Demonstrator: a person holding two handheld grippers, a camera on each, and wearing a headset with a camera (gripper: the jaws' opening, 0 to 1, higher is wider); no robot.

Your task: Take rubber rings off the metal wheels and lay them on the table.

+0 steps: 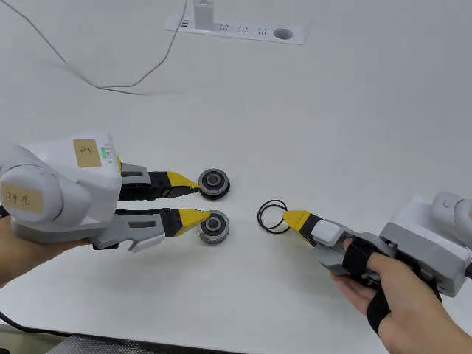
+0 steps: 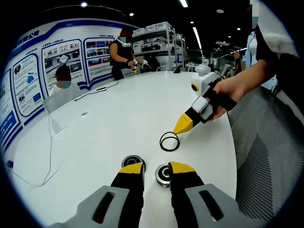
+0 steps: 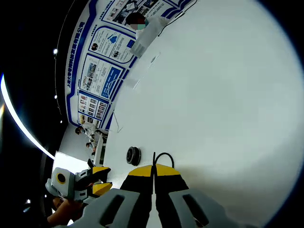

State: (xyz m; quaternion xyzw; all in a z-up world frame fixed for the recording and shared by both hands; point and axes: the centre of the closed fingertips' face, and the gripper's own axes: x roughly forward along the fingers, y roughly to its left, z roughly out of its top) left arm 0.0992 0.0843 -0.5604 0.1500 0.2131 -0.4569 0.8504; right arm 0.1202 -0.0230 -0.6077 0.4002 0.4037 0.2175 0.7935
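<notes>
Two metal wheels lie on the white table point(image 1: 354, 125), one farther point(image 1: 214, 183) and one nearer point(image 1: 214, 226). My left gripper point(image 1: 193, 200) is open, and each yellow tip sits just short of one wheel. In the left gripper view the wheels point(image 2: 132, 161) point(image 2: 163, 173) lie right at the tips of that gripper point(image 2: 156, 169). Thin black rubber rings point(image 1: 272, 216) point(image 2: 169, 141) lie overlapped to the right of the wheels. My right gripper point(image 1: 295, 217) point(image 3: 154, 168) is shut with its tip at the rings' edge. A black ring strand point(image 3: 164, 156) rises from between its jaws.
A white power strip point(image 1: 236, 29) and a grey cable point(image 1: 110, 82) lie at the far side of the table. The table's near edge point(image 1: 147, 341) runs just below my hands. People stand at the far end of the table point(image 2: 121, 52).
</notes>
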